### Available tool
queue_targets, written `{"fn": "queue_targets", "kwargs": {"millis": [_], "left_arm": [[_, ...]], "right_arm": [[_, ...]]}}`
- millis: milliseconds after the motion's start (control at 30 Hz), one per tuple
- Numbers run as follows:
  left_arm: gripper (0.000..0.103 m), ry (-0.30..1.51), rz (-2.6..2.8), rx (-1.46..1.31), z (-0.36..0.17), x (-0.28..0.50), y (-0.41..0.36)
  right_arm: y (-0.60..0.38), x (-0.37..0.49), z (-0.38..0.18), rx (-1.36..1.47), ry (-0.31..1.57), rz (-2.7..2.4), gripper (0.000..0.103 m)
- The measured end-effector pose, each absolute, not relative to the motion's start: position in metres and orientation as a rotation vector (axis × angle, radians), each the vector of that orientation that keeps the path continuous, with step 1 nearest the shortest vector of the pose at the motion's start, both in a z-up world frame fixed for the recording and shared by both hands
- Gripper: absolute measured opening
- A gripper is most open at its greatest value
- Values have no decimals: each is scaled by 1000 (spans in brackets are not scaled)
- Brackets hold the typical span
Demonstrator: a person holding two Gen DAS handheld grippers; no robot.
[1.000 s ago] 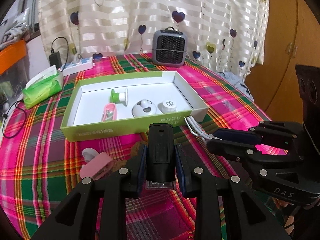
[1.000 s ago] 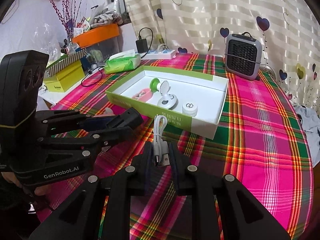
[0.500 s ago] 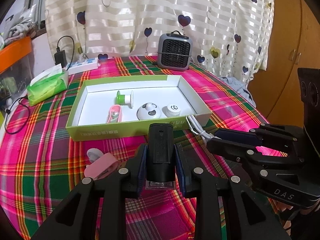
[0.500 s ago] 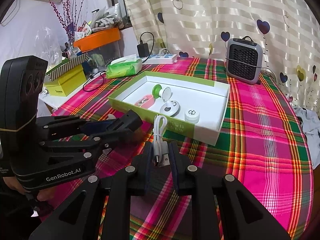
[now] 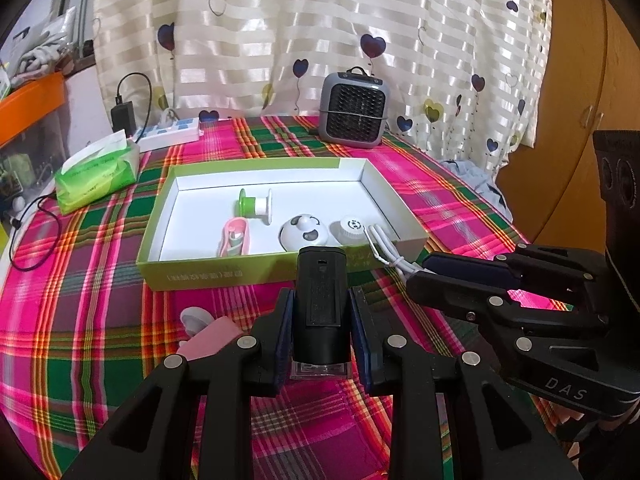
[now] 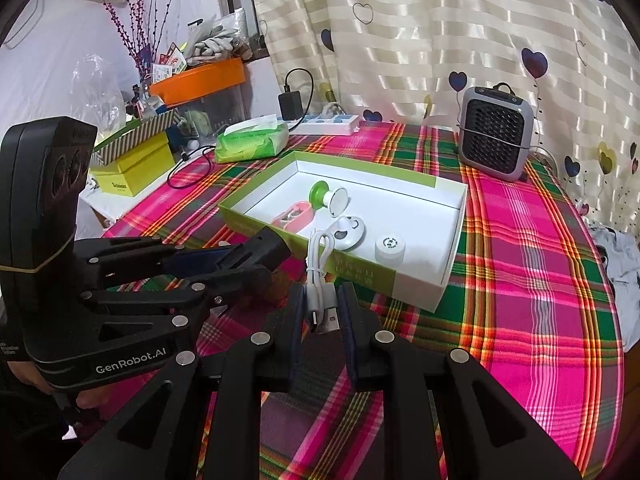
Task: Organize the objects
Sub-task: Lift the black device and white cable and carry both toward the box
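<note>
My left gripper (image 5: 321, 312) is shut on a black box-shaped device (image 5: 321, 292) and holds it above the tablecloth, in front of the green-and-white box (image 5: 248, 274). My right gripper (image 6: 322, 306) is shut on a bundled white USB cable (image 6: 318, 268), also seen in the left wrist view (image 5: 386, 246), near the box's front edge (image 6: 360, 276). In the box lie a green-and-white spool (image 5: 254, 204), a pink case (image 5: 235, 236), a white round gadget (image 5: 304, 232) and a white cap (image 5: 352, 227). A pink clip (image 5: 202, 330) lies on the cloth left of my left gripper.
A grey mini heater (image 5: 354, 110) stands behind the box. A green tissue pack (image 5: 96, 170), a power strip (image 5: 170, 134) with a charger and a black cable (image 5: 28, 236) are at the left. Yellow boxes (image 6: 132, 168) and an orange bin (image 6: 198, 80) stand beyond the table's left edge.
Both grippers have risen and pulled back a little from the box, still holding their objects. The objects in the box have not moved.
</note>
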State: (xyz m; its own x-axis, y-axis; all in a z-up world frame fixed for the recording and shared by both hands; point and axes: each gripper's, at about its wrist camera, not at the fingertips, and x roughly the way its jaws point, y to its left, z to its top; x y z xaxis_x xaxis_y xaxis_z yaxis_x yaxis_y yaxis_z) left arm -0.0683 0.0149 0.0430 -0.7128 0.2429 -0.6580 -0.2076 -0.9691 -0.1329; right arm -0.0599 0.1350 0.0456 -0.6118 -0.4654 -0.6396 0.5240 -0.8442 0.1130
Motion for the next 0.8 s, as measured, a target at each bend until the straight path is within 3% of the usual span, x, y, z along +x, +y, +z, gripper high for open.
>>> {"fn": "queue_targets", "kwargs": {"millis": [800], "left_arm": [[25, -77, 2721, -1044, 49, -79, 8]], "right_arm": [[128, -68, 52, 912, 125, -2406, 19]]}}
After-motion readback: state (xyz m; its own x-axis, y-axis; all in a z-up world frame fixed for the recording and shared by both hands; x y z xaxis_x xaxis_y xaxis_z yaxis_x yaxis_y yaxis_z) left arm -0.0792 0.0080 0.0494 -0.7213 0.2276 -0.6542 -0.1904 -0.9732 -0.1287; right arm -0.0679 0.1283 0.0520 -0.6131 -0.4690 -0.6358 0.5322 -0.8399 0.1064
